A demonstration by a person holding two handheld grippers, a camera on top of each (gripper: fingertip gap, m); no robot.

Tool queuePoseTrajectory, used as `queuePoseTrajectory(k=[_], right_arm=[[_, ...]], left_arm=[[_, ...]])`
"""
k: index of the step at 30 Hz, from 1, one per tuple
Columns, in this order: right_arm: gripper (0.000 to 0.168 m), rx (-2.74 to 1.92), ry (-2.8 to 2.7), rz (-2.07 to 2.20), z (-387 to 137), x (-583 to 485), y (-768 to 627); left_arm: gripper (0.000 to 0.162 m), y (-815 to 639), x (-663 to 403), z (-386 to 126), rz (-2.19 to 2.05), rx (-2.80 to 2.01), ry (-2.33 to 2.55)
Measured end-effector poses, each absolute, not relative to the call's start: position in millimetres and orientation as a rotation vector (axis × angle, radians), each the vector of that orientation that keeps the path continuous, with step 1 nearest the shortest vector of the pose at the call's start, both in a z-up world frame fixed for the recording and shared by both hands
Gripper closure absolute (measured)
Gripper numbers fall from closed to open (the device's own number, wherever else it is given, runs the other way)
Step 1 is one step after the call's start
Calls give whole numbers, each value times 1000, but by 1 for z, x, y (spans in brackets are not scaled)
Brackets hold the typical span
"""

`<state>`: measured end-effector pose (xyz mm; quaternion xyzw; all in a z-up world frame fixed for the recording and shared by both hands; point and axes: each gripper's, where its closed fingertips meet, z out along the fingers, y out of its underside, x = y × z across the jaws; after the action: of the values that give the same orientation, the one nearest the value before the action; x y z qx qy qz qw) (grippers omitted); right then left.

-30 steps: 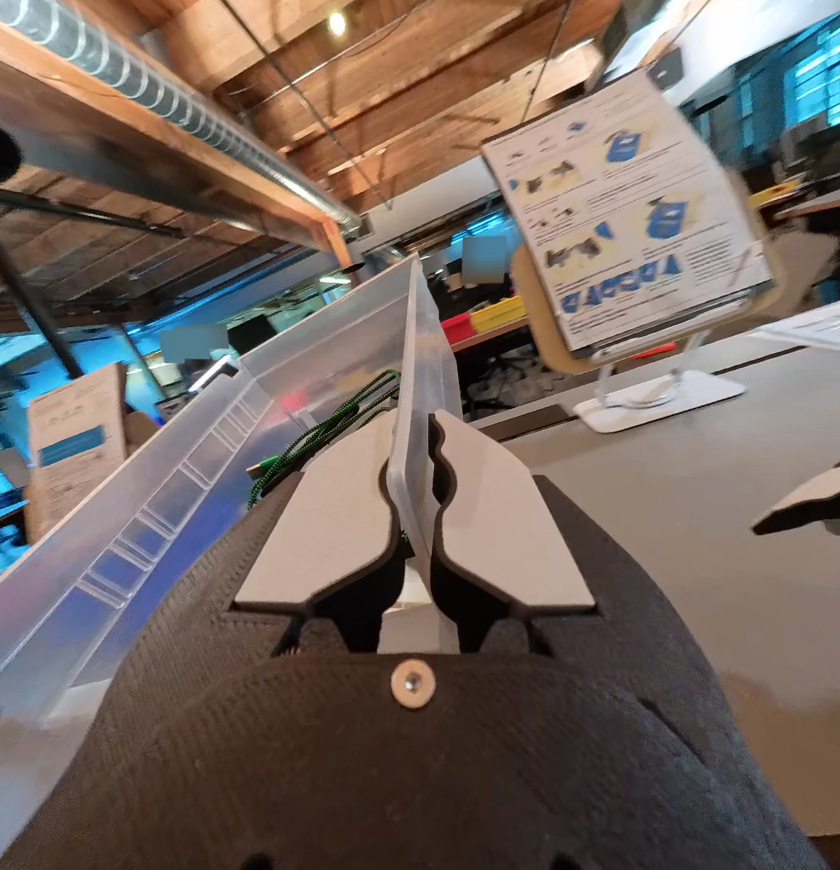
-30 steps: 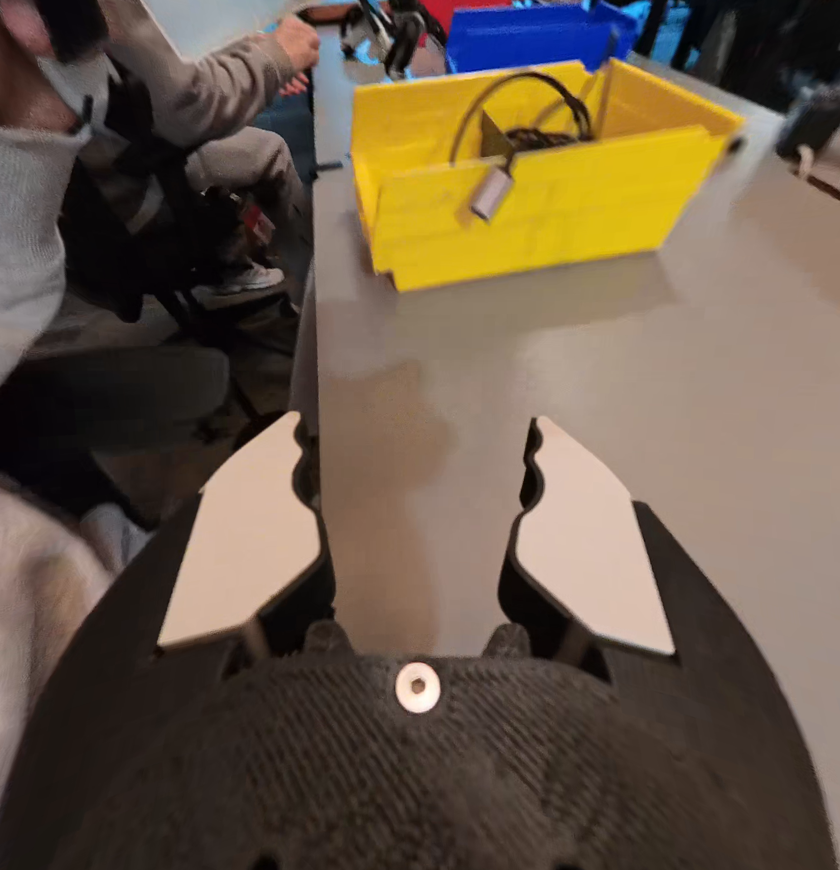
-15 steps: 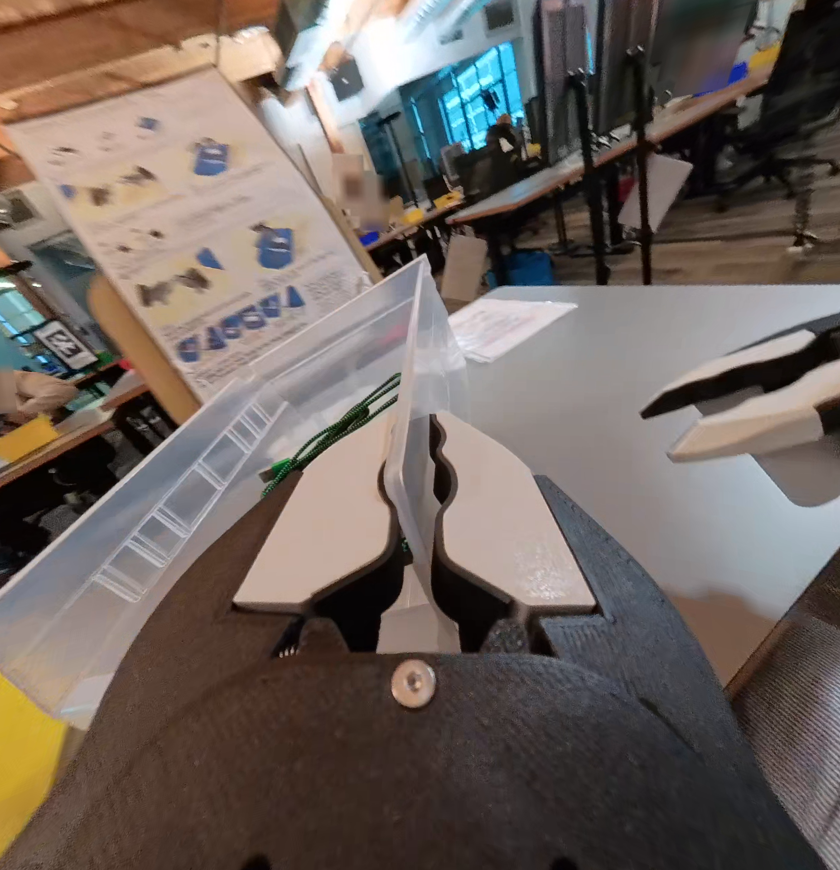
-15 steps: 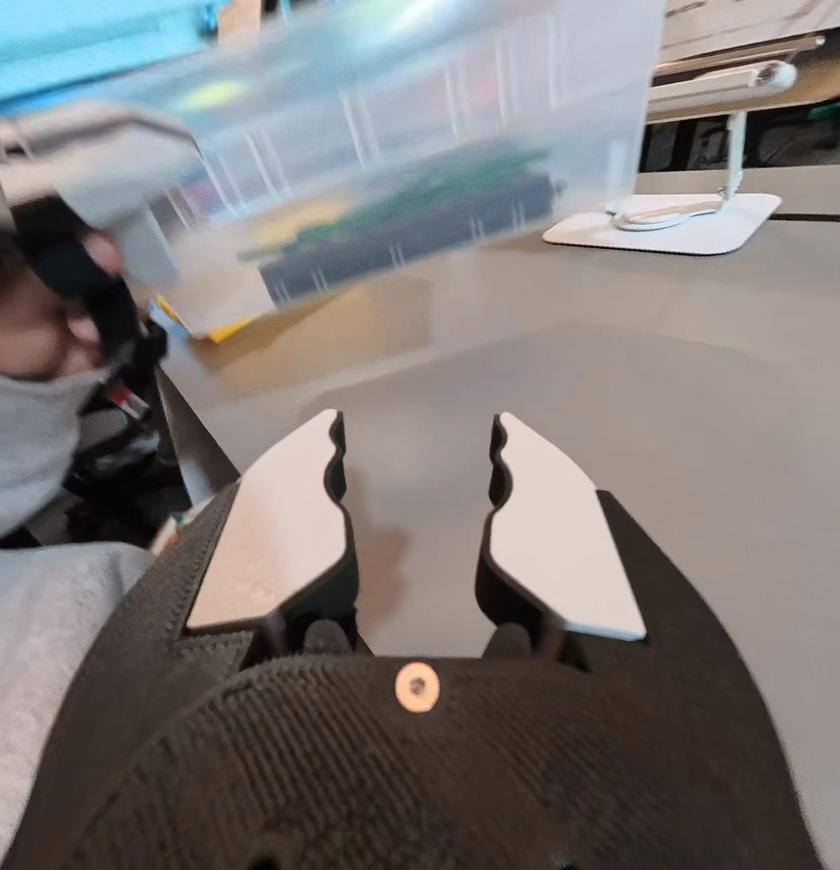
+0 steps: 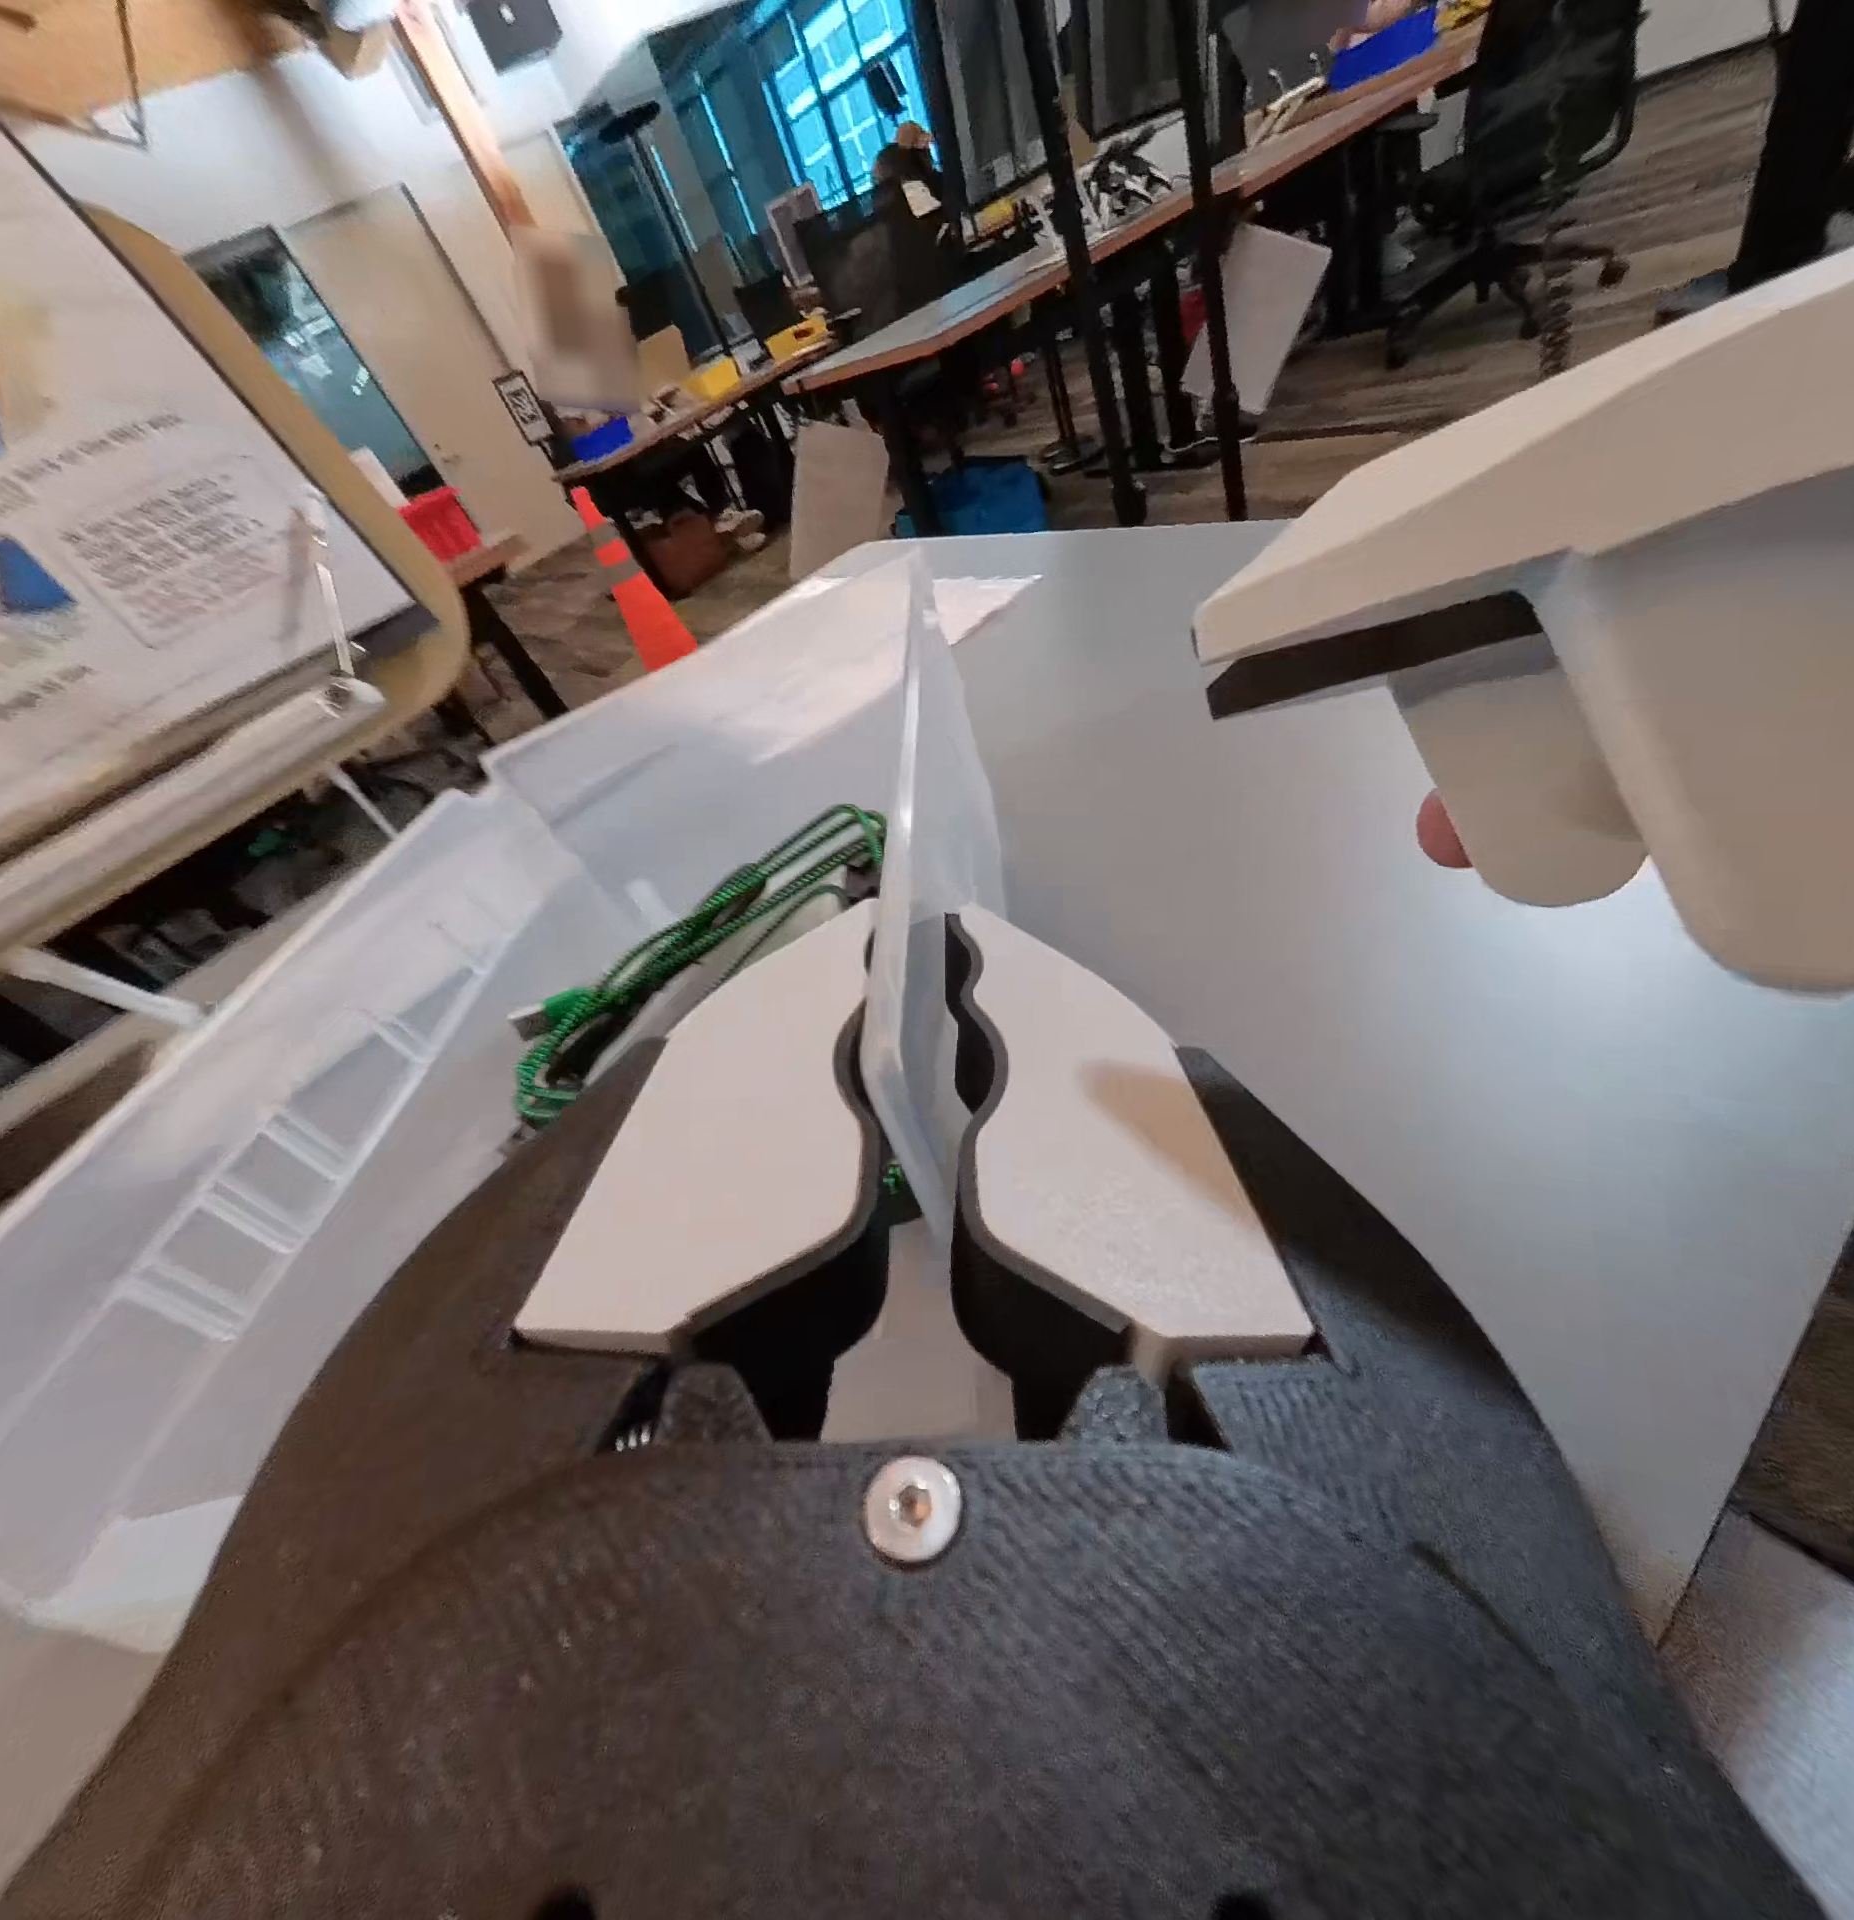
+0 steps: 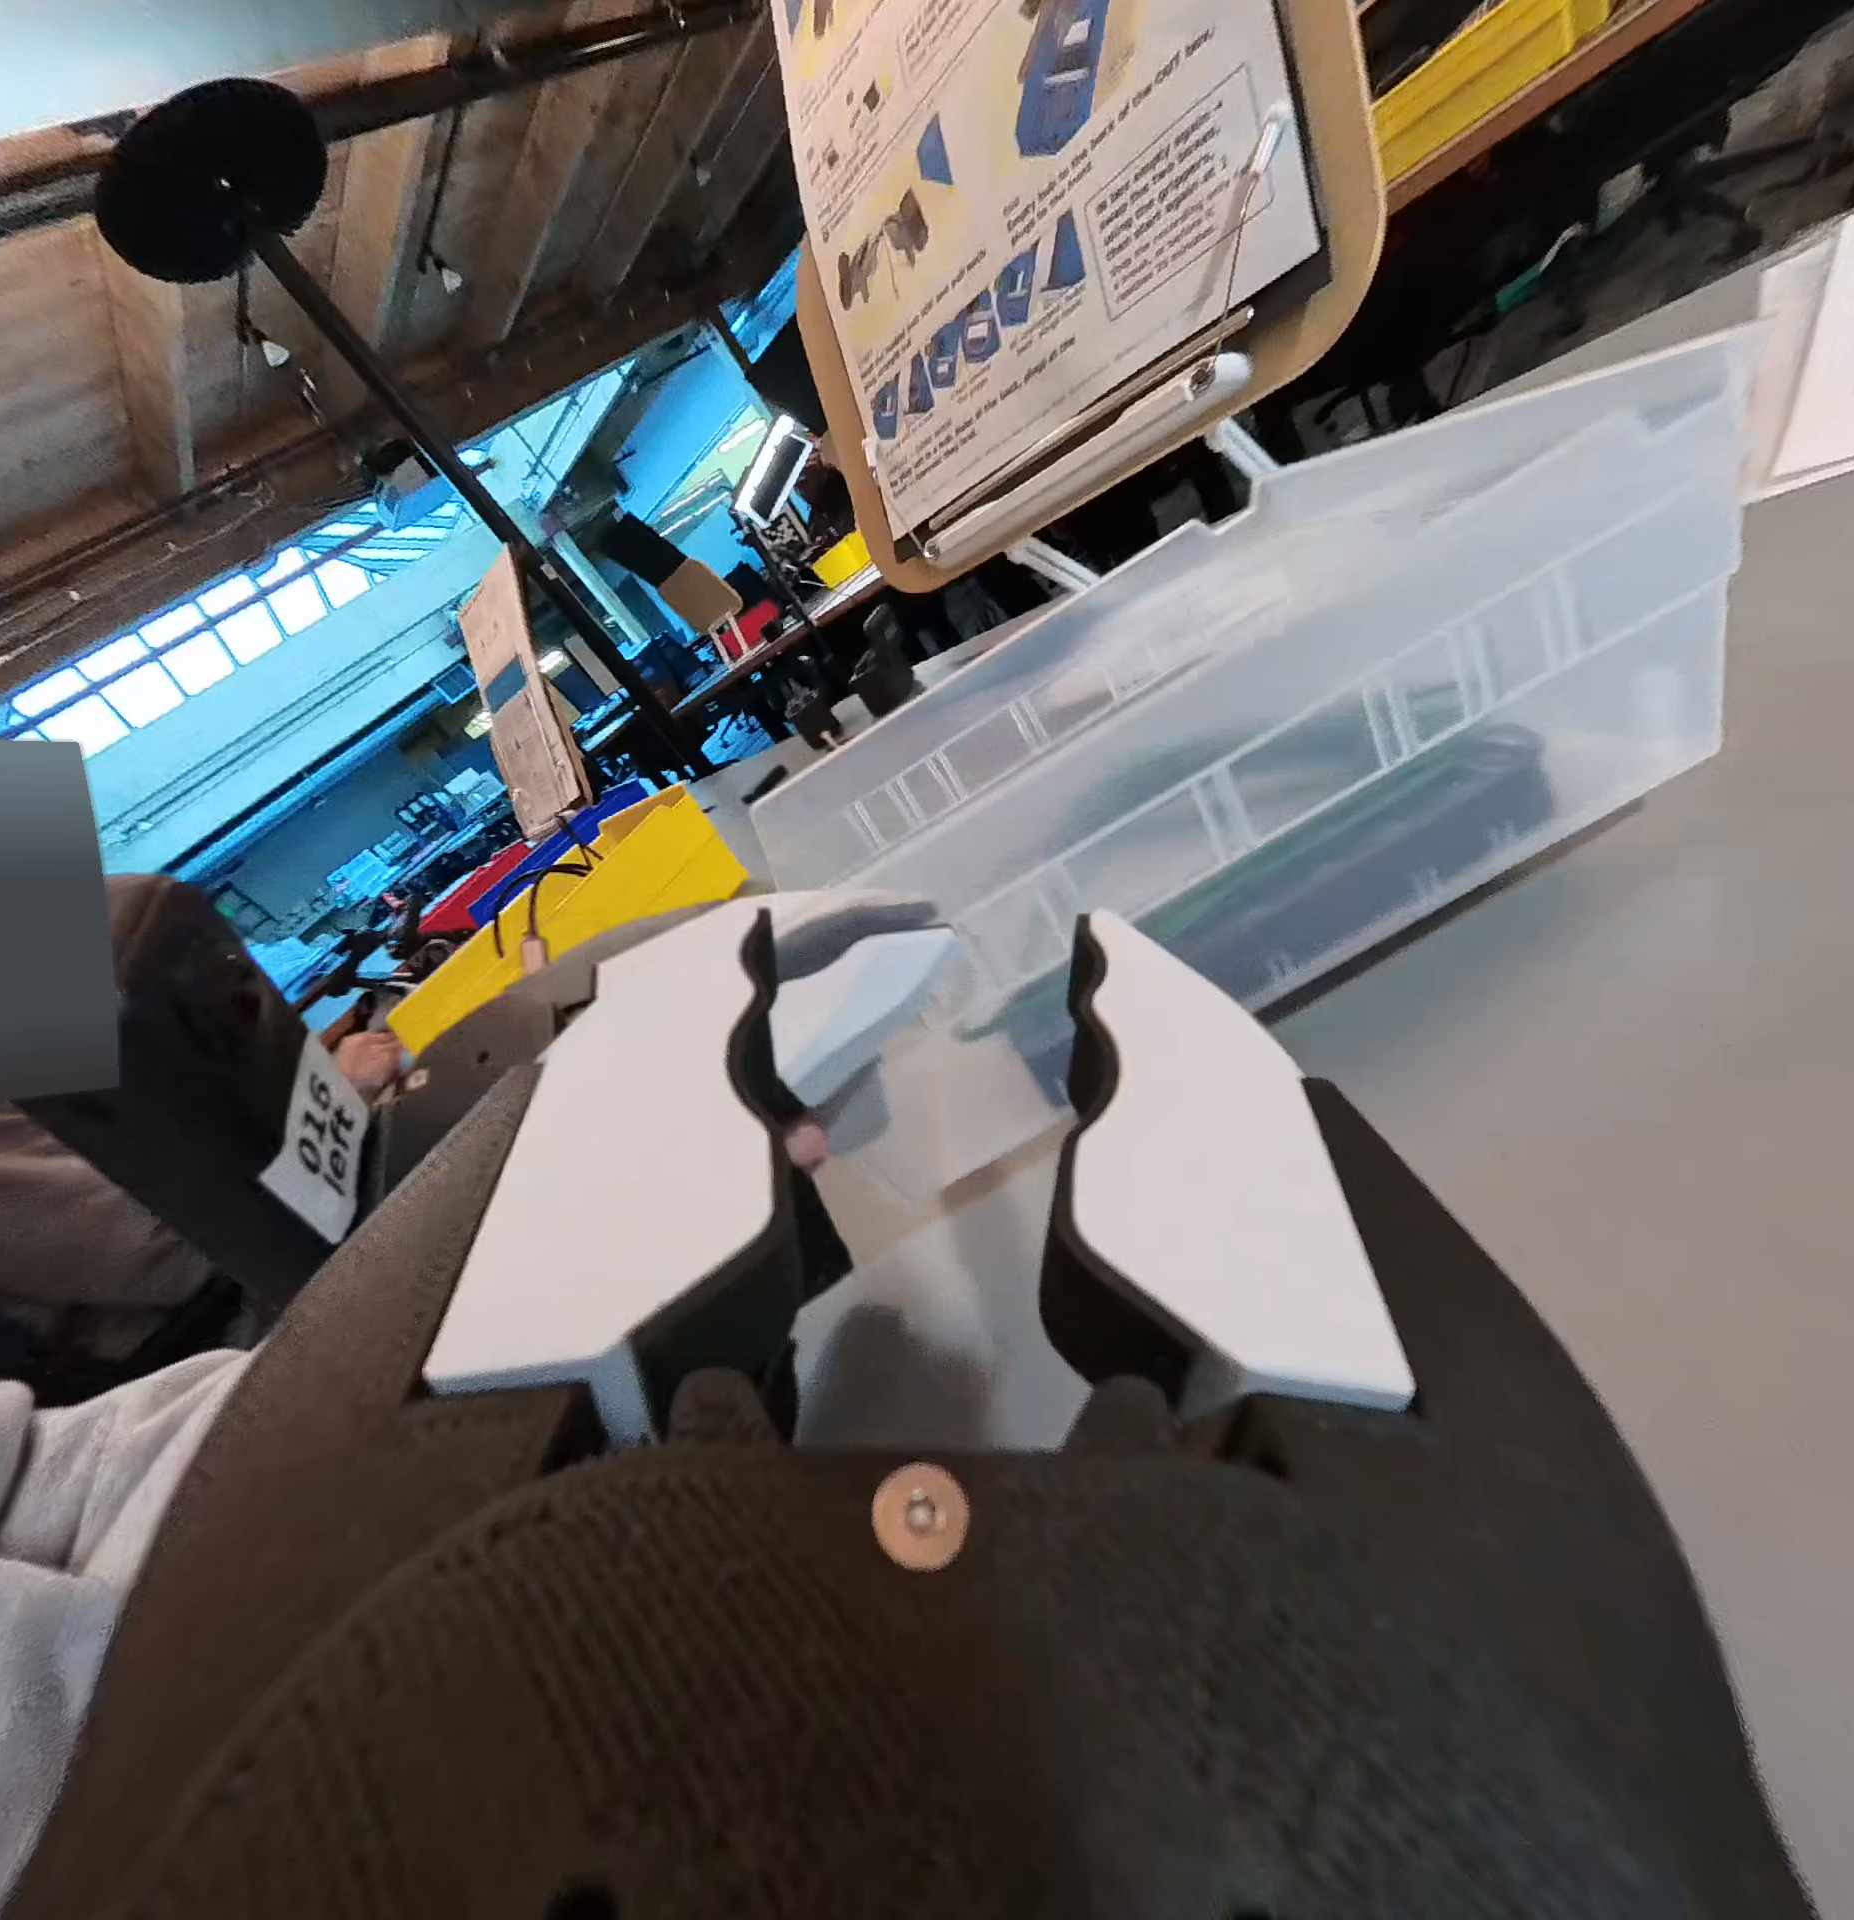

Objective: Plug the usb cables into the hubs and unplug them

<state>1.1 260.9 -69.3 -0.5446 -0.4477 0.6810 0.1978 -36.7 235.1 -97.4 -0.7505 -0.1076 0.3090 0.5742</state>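
My left gripper [image 5: 907, 935] is shut on the side wall of a clear plastic bin [image 5: 694, 727] and holds it at the grey table [image 5: 1318, 1091]. Green braided USB cables [image 5: 694, 935] lie inside the bin, one metal plug showing. No hub is clearly visible. My right gripper [image 6: 918, 997] is open and empty, close to the bin's near corner and beside the left gripper. One of its fingers [image 5: 1525, 488] shows at the upper right of the left wrist view. The clear bin [image 6: 1318, 748] shows side-on in the right wrist view, with dark and green cables dimly visible through its wall.
A yellow bin [image 6: 590, 883] with a black cable stands behind, at the left. A clipboard on a white stand [image 6: 1089, 260] rises behind the clear bin. An orange cone [image 5: 642, 592] stands on the floor beyond the table. A person's sleeve is at the lower left. The tips of one gripper are about 6 cm away from the tips of the other.
My left gripper has swung round with the clear bin, from pointing at the ceiling to level over the table. My right gripper has turned from the yellow bin to the clear bin and closed in.
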Motion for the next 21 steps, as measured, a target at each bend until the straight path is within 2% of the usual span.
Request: queuePoseTrajectory(k=[4, 7, 11, 16, 19, 21], right_arm=[[111, -1524, -1253, 1839, -74, -2, 266], [107, -1499, -1241, 1786, -72, -1, 274], [100, -1442, -1228, 1629, -73, -1, 289], [83, -1404, -1381, 1531, -95, -2, 269], [92, -1402, -1481, 1434, -111, -7, 246], [89, -1440, -1502, 1296, -124, -17, 240]], left_arm=[[145, 264, -28, -118, 496, -1766, -290], [140, 278, -22, -116, 277, -1753, -326], [125, 268, -5, -95, 5, -1721, -311], [124, 199, -3, -80, 72, -1674, -248], [127, 153, -21, -90, 235, -1689, -272], [128, 129, -32, -100, 296, -1704, -301]])
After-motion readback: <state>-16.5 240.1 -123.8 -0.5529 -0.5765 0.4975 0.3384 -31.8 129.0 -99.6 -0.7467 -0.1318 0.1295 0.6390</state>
